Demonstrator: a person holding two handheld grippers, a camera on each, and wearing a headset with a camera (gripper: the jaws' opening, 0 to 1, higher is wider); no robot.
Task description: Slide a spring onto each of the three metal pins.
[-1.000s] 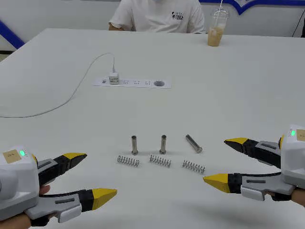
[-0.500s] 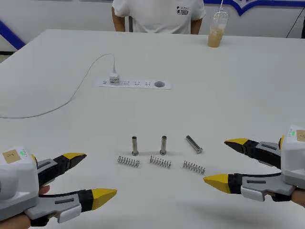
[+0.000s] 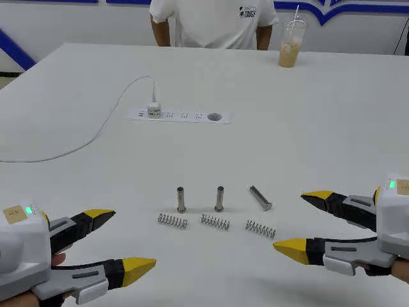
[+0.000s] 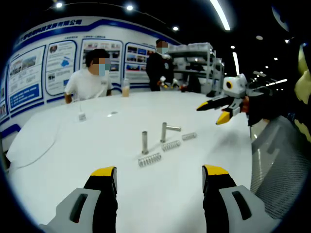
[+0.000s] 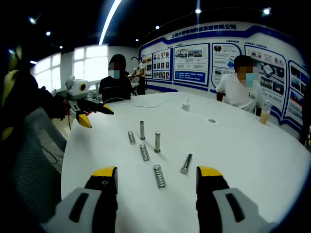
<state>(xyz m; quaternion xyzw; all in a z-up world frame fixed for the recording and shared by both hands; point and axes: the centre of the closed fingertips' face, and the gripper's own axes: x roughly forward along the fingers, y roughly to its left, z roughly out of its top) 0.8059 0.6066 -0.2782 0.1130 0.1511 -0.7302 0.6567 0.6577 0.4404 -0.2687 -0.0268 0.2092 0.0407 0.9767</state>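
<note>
While both jaw pairs gape wide, nothing's threaded.
Right gripper (image 3: pixel 289 220) sits nearest the rightmost spring (image 3: pixel 260 229), lying left-to-right.

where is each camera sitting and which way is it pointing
Head view: from the headset, forward and down over the table; left gripper and right gripper at the bottom corners.
Left gripper view: along its own open jaws, rightward across the pins; right gripper beyond.
Right gripper view: along its own open jaws, leftward across the springs; left gripper beyond.
Shared: both gripper views cross the same pins from opposite sides.
</note>
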